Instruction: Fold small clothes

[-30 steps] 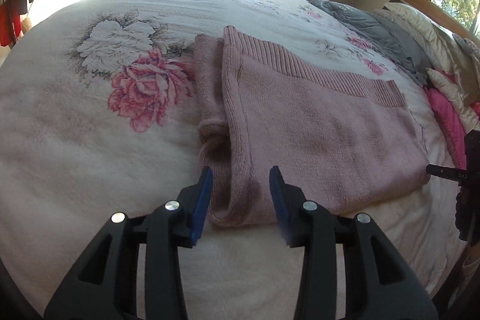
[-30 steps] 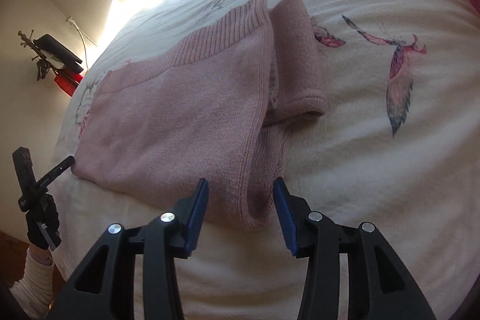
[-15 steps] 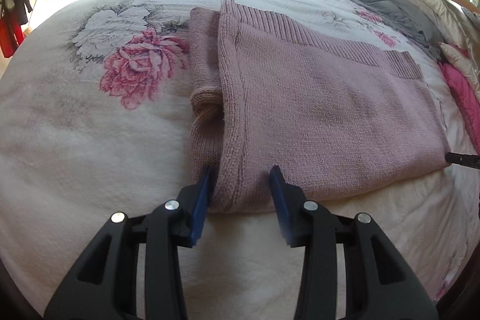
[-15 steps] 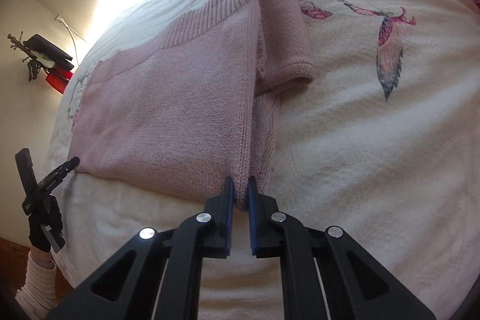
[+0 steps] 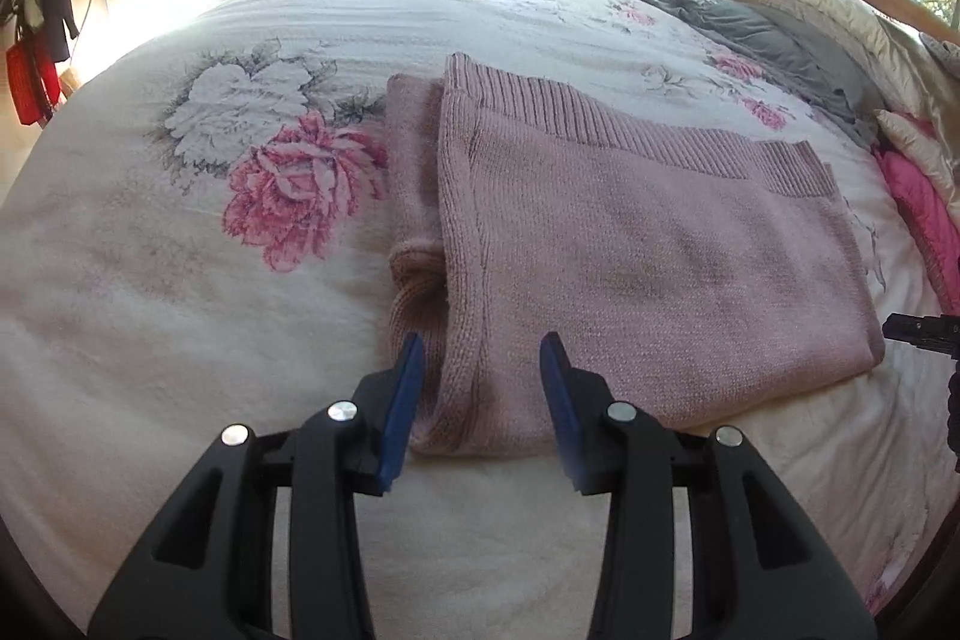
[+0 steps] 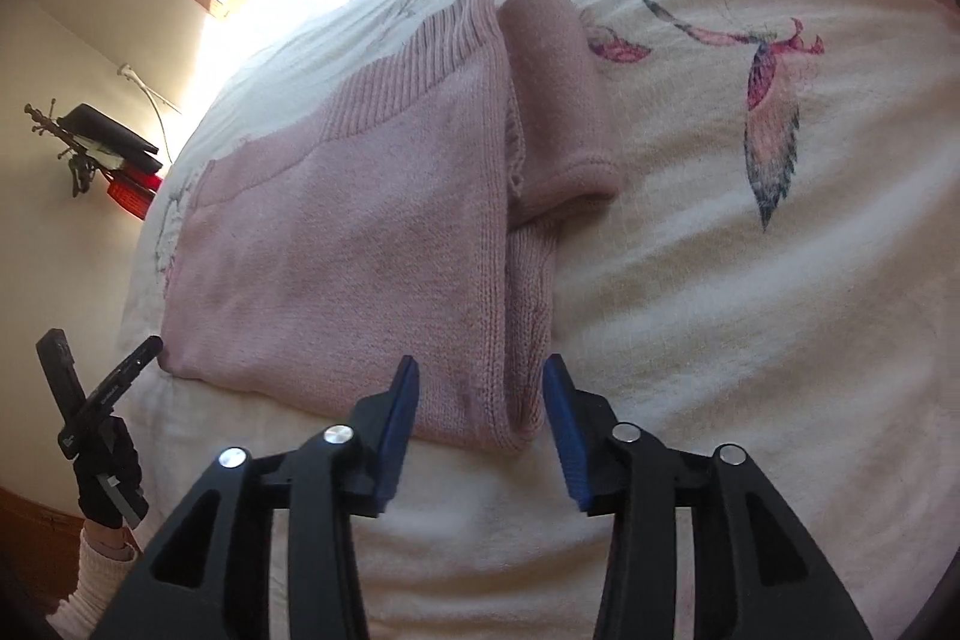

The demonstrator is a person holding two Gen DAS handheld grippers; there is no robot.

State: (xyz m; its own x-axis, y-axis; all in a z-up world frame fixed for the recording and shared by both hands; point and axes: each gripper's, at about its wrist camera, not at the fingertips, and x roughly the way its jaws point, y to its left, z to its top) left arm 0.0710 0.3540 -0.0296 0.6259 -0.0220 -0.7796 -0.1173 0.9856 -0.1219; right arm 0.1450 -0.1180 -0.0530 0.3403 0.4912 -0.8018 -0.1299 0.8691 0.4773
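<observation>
A: The pink sweater (image 5: 630, 244) lies folded flat on the bed cover (image 5: 180, 310), the white one with big flowers on it.

B: Is it all flat?

A: Mostly. One sleeve (image 5: 414, 172) sticks out along the side and lies beside the big folded part, touching it.

B: Where is the left gripper (image 5: 483, 394)?

A: Right at the near edge of the sweater. Its two blue fingers (image 5: 403, 400) stand wide apart, with one corner of the sweater between them. They do not squeeze it.

B: And the right gripper (image 6: 480, 412)?

A: It is at the other near corner. Its jaws are wide too, with the sweater edge and the sleeve end in the gap. I cannot tell if the tips touch the wool.

B: What else is there?

A: A grey blanket (image 5: 774, 34) and pillows (image 5: 852, 16) far back on the bed. The right view shows a dark glove (image 6: 108, 478) on the hand holding the left gripper.
</observation>
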